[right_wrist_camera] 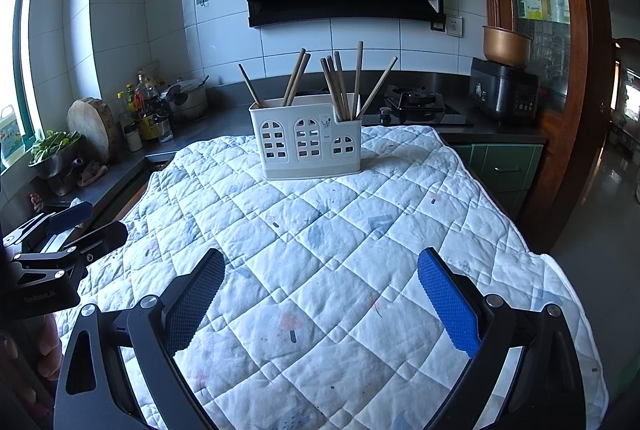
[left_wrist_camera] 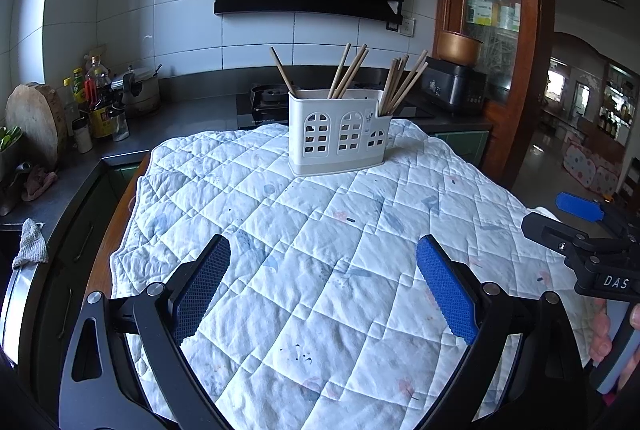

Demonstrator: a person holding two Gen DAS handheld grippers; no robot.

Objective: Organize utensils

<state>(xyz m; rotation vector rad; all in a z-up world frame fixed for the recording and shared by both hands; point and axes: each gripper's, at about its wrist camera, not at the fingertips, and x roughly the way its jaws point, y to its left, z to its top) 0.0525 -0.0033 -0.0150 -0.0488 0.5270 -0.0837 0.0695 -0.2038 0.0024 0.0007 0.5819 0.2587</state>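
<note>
**Both tongs spread and empty above the quilt**

The left tongs (left_wrist_camera: 322, 286) stood spread wide, their blue pads (left_wrist_camera: 446, 290) well apart with nothing between them, over the near part of the quilt (left_wrist_camera: 320, 230). The right tongs (right_wrist_camera: 320, 296) were likewise spread and empty, level with the left pair and just beside them; each pair showed at the edge of the other's view. Fingers of a hand (left_wrist_camera: 600, 334) gripped the right handle.

The quilt covered the worktop (left_wrist_camera: 108, 230). At its far end, well apart from both tongs, stood a white holder (right_wrist_camera: 306, 140) with arched cut-outs. Chopsticks (right_wrist_camera: 344, 86) leaned upright in its compartments, most of them bunched in the right-hand one. Behind it lay a stove (right_wrist_camera: 416, 102) and a rice cooker (right_wrist_camera: 504, 92).
</note>
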